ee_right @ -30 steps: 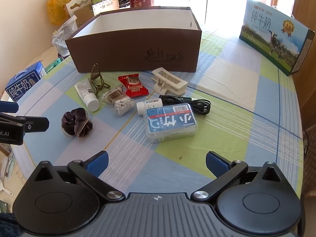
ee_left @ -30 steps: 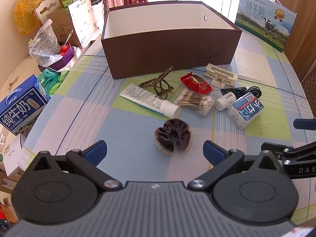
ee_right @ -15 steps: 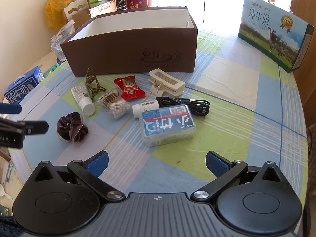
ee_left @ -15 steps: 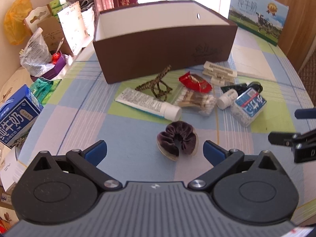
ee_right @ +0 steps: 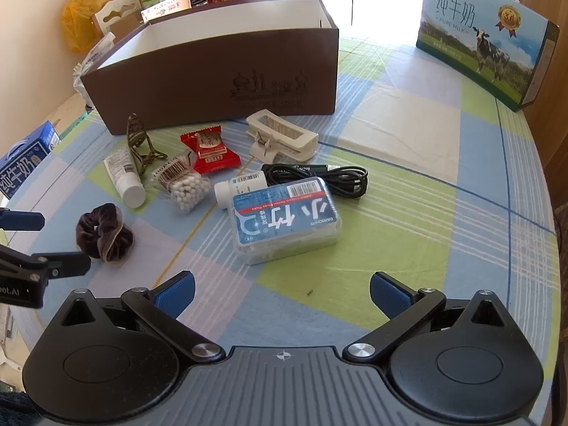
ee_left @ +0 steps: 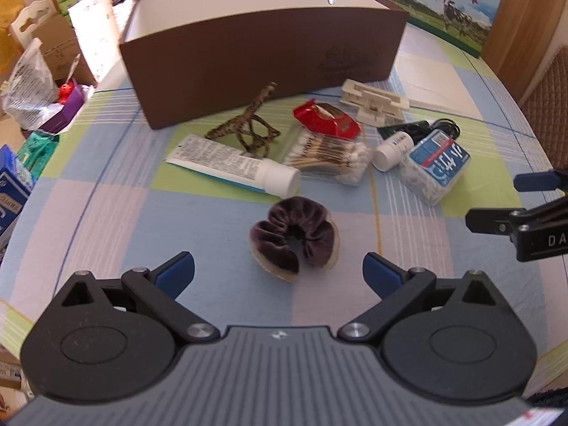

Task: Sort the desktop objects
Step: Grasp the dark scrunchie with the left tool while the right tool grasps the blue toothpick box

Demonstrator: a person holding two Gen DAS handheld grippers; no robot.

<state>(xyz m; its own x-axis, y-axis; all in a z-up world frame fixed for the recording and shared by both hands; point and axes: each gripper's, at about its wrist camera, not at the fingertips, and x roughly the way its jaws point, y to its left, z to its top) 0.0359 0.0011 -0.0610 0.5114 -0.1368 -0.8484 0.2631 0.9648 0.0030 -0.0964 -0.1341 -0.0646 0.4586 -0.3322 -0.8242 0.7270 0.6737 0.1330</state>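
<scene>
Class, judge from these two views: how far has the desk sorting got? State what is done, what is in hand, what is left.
Done: nothing; what shows of the brown box interior is bare.
In hand: nothing. The left gripper is open just short of the purple scrunchie; the right gripper is open before the floss pick box.
Left: everything, including tube, cotton swabs, red packet, hair clip and cable.

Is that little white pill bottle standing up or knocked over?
Knocked over: the pill bottle lies on its side, against the floss-pick box.
</scene>
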